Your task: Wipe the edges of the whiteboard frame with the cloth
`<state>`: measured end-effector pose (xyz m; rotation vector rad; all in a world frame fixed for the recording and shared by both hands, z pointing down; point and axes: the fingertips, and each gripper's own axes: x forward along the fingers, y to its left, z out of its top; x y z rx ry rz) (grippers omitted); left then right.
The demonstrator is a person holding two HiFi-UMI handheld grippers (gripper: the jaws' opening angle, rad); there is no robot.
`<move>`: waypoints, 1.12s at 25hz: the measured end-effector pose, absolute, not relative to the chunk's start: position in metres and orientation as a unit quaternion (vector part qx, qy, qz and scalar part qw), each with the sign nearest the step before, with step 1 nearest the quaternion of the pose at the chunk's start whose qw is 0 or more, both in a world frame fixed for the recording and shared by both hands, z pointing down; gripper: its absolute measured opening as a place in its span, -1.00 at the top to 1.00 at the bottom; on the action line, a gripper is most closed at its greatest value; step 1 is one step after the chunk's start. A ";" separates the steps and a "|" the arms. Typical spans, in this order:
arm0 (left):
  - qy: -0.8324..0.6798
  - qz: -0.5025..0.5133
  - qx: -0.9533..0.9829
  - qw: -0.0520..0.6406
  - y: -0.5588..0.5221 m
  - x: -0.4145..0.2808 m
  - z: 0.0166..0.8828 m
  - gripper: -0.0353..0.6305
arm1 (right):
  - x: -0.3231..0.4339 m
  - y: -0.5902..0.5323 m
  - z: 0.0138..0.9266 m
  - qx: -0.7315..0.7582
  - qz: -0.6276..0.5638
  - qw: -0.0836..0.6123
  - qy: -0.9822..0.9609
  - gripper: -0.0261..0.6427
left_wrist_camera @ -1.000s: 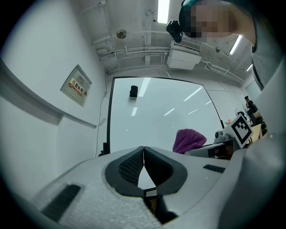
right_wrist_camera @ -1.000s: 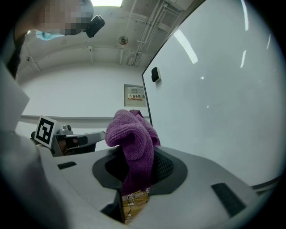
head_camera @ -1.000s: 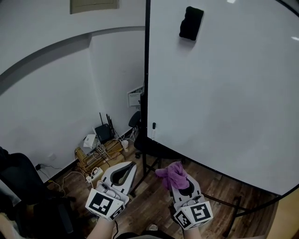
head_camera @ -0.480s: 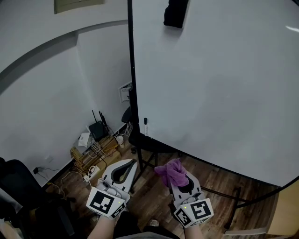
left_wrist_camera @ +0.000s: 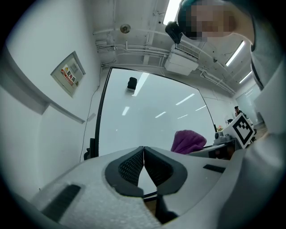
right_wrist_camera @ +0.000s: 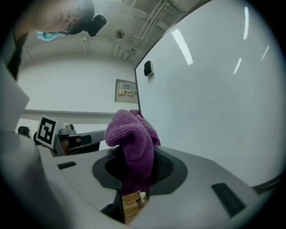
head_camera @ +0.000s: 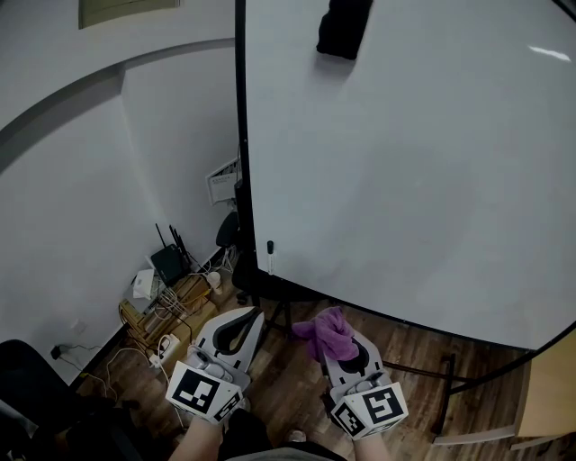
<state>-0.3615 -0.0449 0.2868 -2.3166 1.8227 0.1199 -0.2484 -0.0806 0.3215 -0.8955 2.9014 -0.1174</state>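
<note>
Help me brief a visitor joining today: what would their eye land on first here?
The purple cloth clamped in the right gripper, low in the head view, stands out most. Beyond it the big whiteboard fills the right side, with a black eraser stuck near its top. The left gripper beside the cloth is shut and empty.

White walls (head_camera: 72,198) meet a dark wooden floor (head_camera: 409,347), with a router (head_camera: 168,265) and tangled cables (head_camera: 173,304) in the corner.
</note>
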 end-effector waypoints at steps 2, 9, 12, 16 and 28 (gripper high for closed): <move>0.607 0.041 -0.788 0.093 -0.052 -0.372 0.289 0.84 | -0.260 -0.086 0.323 -0.303 -0.039 0.050 0.951 0.63; 0.589 0.045 -0.802 0.085 -0.078 -0.420 0.289 0.84 | -0.303 -0.107 0.325 -0.328 -0.045 0.046 0.942 0.63; 0.580 0.046 -0.810 0.080 -0.090 -0.438 0.292 0.84 | -0.321 -0.114 0.328 -0.339 -0.045 0.039 0.939 0.63; 0.565 0.046 -0.820 0.073 -0.105 -0.455 0.297 0.84 | -0.340 -0.125 0.332 -0.353 -0.048 0.034 0.934 0.63; 0.526 0.044 -0.847 0.060 -0.140 -0.506 0.306 0.84 | -0.391 -0.150 0.343 -0.398 -0.058 0.031 0.915 0.63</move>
